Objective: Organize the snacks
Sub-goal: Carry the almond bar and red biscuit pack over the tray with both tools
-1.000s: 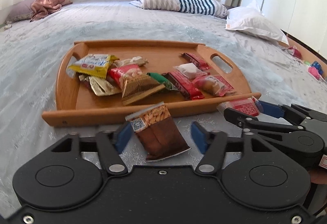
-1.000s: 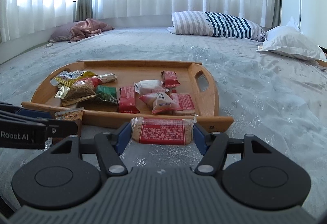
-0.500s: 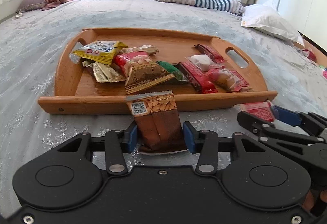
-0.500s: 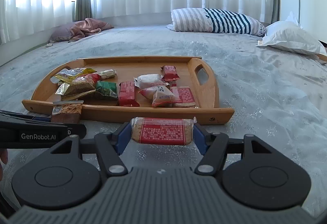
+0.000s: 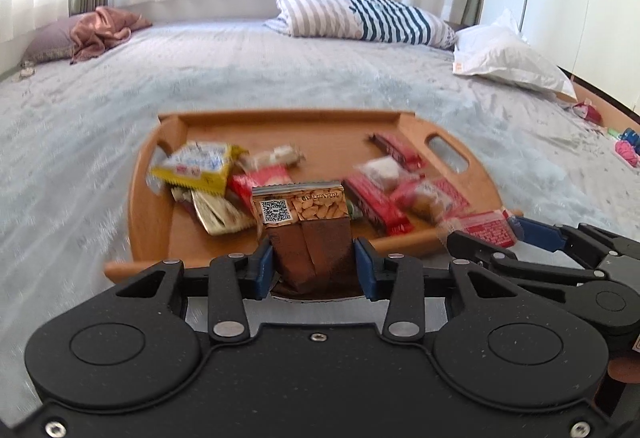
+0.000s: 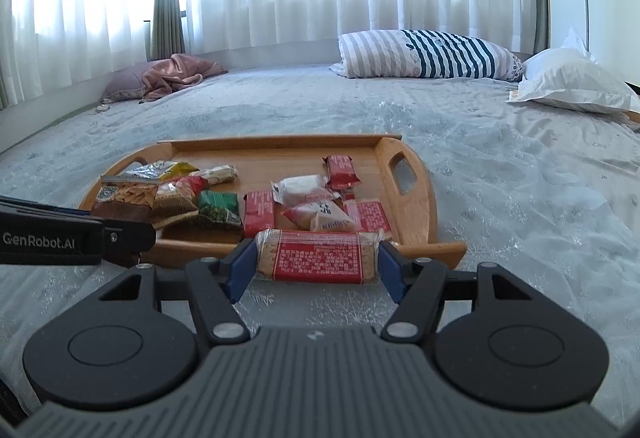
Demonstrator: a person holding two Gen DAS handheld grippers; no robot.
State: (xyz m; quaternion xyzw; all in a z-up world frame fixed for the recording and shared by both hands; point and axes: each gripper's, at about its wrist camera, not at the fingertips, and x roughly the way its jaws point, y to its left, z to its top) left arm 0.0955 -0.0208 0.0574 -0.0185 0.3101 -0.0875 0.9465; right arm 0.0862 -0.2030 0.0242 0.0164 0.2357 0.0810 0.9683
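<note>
Two tools [image 5: 314, 262] [image 6: 316, 268] grip snacks near tray edge [image 6: 320, 247]

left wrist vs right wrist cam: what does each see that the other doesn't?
Left wrist only: pink and green clutter at the bed's far right edge.
Right wrist only: the green snack packet's face, nearly hidden in the left view.
Both: wooden tray, striped pillow, left gripper shut on the brown almond packet, right gripper shut on the red cracker pack.
</note>
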